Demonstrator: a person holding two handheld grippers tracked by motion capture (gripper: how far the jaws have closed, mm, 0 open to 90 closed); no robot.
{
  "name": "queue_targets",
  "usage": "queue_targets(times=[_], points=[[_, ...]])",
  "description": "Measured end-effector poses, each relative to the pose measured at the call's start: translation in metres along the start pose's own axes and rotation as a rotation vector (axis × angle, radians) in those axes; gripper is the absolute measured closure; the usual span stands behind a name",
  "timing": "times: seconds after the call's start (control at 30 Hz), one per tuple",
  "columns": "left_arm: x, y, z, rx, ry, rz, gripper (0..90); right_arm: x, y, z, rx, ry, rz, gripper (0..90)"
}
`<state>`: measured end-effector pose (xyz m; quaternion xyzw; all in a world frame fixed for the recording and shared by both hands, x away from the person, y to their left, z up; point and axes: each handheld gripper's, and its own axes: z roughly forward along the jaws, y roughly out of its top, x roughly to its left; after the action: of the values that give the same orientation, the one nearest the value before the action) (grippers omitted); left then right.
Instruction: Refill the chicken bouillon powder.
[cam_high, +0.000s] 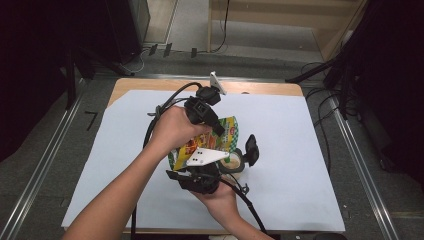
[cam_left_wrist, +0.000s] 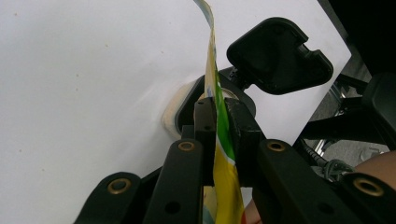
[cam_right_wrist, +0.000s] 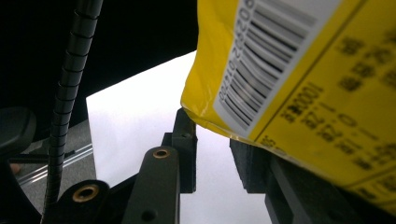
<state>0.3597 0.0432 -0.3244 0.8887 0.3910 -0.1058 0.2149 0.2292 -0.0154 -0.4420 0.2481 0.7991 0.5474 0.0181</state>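
We see the left gripper (cam_left_wrist: 217, 116) clamped on the packet (cam_high: 227, 132), held edge-up above the jar (cam_high: 234, 162); the right gripper (cam_right_wrist: 212, 154) stands apart.

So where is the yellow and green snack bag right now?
In the high view, the snack bag is held up over the middle of the white sheet, pinched in the left tongs, with a round container just beside it.

A lab or recording studio is suggested: a wooden table (cam_high: 260, 88) covered with a white sheet (cam_high: 280, 165) is set between metal floor rails (cam_high: 360, 170), with cables (cam_high: 320, 115) strewn over grey carpet and dark equipment stands (cam_high: 345, 65) placed around it.
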Motion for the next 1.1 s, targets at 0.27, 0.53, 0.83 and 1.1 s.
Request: queue_targets(times=[0.27,0.53,0.83,1.1], points=[[-0.0020,-0.0013,-0.0022,0.001,0.010,0.001,84.8,0.0004,0.0009,0.0009,-0.003,0.011,0.000,73.7],[-0.0068,-0.0004,-0.0031,0.007,0.021,0.004,84.7,0.0002,0.0018,0.0000,-0.012,0.033,0.018,73.8],[-0.0091,0.0000,-0.0028,0.009,0.022,-0.002,84.2,-0.0001,0.0021,0.0001,-0.009,0.030,0.022,73.7],[-0.0099,0.0018,-0.0022,0.016,0.028,-0.005,84.2,-0.0009,0.0029,-0.0005,-0.012,0.031,0.032,73.7]])
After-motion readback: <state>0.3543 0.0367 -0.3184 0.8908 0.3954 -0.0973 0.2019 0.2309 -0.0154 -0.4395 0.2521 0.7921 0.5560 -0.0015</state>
